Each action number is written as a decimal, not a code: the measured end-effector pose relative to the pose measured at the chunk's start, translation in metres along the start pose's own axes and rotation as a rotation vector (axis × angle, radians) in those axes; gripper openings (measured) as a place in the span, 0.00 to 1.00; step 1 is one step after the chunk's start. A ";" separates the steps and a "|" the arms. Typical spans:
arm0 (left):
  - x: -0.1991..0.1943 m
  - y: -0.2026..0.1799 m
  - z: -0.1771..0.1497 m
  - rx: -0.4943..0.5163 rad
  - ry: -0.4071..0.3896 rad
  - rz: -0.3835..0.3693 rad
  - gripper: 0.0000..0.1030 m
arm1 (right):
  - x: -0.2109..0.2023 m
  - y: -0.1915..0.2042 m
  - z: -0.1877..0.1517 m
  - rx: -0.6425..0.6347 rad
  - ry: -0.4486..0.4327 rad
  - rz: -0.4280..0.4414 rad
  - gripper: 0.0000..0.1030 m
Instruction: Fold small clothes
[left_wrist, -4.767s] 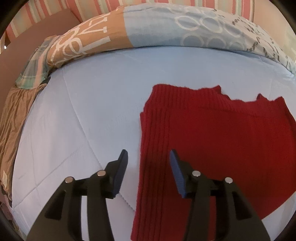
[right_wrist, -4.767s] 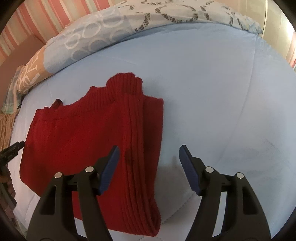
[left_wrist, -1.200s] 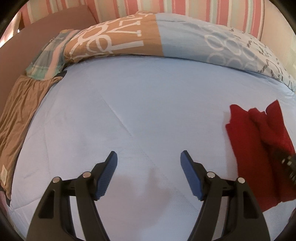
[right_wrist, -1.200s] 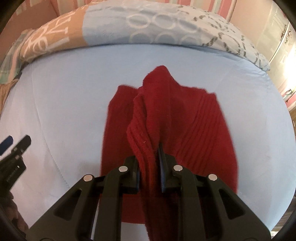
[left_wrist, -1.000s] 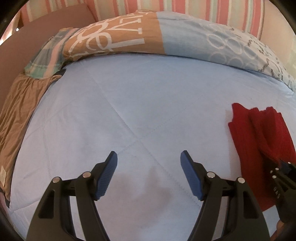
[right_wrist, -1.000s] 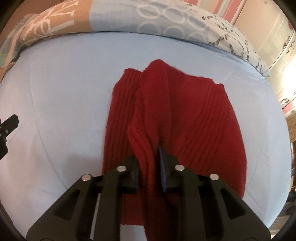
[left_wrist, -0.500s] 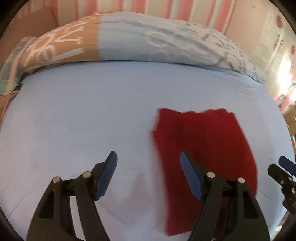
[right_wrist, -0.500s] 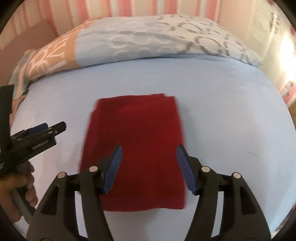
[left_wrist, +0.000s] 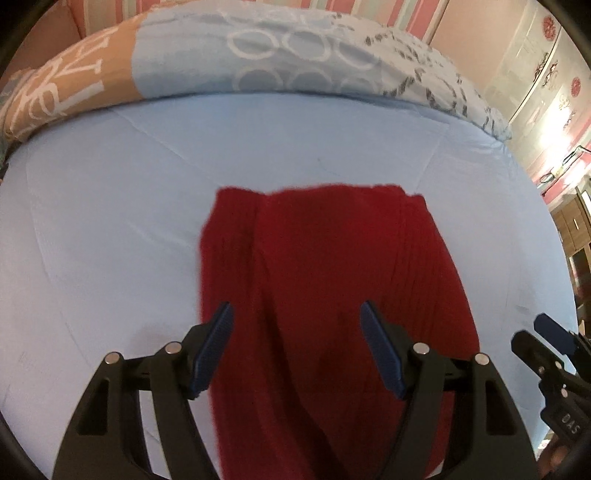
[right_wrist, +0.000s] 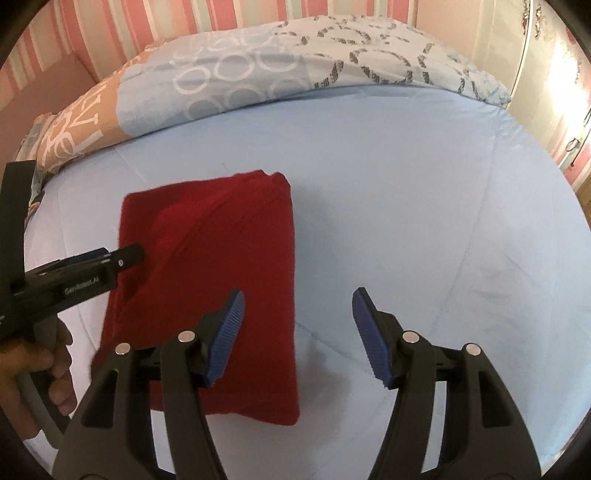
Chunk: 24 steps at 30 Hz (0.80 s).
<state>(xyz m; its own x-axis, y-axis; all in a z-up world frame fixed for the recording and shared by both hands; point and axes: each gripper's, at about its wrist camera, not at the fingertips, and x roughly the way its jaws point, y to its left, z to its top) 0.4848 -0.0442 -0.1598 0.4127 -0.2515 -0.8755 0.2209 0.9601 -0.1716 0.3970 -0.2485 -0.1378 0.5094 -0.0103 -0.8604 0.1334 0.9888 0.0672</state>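
With my left gripper (left_wrist: 295, 347) and right gripper (right_wrist: 297, 334) both released, I'd lower gently to flatten the folded red knit sweater (right_wrist: 210, 288) mid-bed (right_wrist: 406, 206).

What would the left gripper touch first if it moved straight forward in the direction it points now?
Most likely the red sweater: the open left gripper hangs above it, aimed along it. Height above the cloth is unclear.
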 end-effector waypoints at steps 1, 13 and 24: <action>0.005 -0.002 -0.001 -0.006 0.019 0.007 0.69 | 0.004 -0.004 0.001 0.002 0.005 0.006 0.60; 0.027 -0.012 0.006 -0.064 0.093 -0.048 0.32 | 0.020 -0.027 0.005 0.024 0.027 0.038 0.64; -0.021 -0.025 0.016 0.032 -0.022 0.008 0.24 | 0.016 -0.022 0.011 0.012 0.015 0.045 0.65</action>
<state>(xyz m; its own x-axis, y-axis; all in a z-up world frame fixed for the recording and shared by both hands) 0.4847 -0.0649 -0.1295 0.4341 -0.2469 -0.8664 0.2454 0.9578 -0.1500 0.4116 -0.2719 -0.1470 0.5026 0.0368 -0.8637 0.1203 0.9864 0.1120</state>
